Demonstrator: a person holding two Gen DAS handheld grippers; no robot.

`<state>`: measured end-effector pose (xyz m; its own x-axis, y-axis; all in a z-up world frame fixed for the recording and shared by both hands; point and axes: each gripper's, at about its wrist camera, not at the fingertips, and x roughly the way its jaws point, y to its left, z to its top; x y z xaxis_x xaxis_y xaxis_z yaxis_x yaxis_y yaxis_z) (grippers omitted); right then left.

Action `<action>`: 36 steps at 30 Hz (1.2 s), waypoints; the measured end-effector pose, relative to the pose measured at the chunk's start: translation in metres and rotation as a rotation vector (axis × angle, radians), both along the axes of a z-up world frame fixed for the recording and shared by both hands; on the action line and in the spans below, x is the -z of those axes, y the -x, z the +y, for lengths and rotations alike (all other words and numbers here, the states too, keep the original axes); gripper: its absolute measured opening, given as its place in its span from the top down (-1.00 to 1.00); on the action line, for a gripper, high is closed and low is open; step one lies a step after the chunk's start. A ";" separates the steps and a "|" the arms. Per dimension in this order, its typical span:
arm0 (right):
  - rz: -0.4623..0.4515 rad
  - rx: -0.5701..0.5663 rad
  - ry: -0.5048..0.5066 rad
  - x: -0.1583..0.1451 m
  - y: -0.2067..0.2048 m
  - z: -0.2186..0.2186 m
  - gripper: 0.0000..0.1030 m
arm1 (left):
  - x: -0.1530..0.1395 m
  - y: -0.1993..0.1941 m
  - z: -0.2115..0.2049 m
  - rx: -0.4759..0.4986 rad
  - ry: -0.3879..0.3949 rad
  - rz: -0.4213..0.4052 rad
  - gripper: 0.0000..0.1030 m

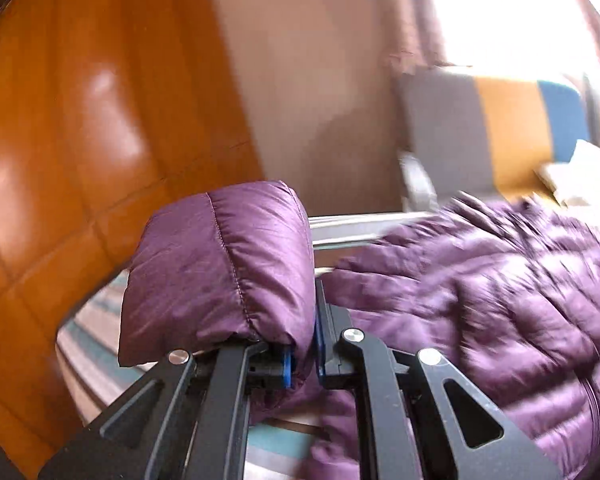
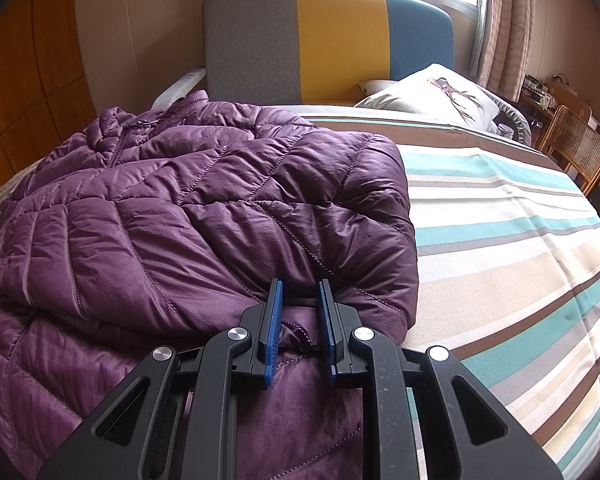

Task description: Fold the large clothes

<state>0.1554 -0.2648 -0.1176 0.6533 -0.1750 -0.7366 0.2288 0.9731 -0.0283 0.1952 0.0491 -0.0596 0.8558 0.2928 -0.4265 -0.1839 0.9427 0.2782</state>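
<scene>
A purple quilted puffer jacket (image 2: 204,208) lies on the striped bed, its right side folded over the body. In the left wrist view my left gripper (image 1: 302,344) is shut on a puffy fold of the jacket (image 1: 220,264) and holds it lifted; the rest of the jacket (image 1: 480,288) is blurred to the right. In the right wrist view my right gripper (image 2: 299,308) is open, its blue pads either side of the jacket's near folded edge and low over it.
The striped bedcover (image 2: 500,240) spreads to the right. A grey, yellow and blue headboard (image 2: 328,40) and a white pillow (image 2: 432,92) are at the back. A wooden wardrobe (image 1: 80,120) is on the left, a wicker chair (image 2: 576,148) on the right.
</scene>
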 end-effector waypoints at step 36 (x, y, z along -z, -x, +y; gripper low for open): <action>-0.004 -0.002 -0.016 -0.001 0.000 -0.003 0.65 | 0.007 0.049 -0.177 0.609 -0.060 0.120 -0.53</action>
<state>0.1552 -0.2676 -0.1167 0.6568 -0.1621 -0.7364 0.2274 0.9737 -0.0115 0.1457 -0.1276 -0.0667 0.8238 -0.2066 -0.5279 0.4178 0.8507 0.3191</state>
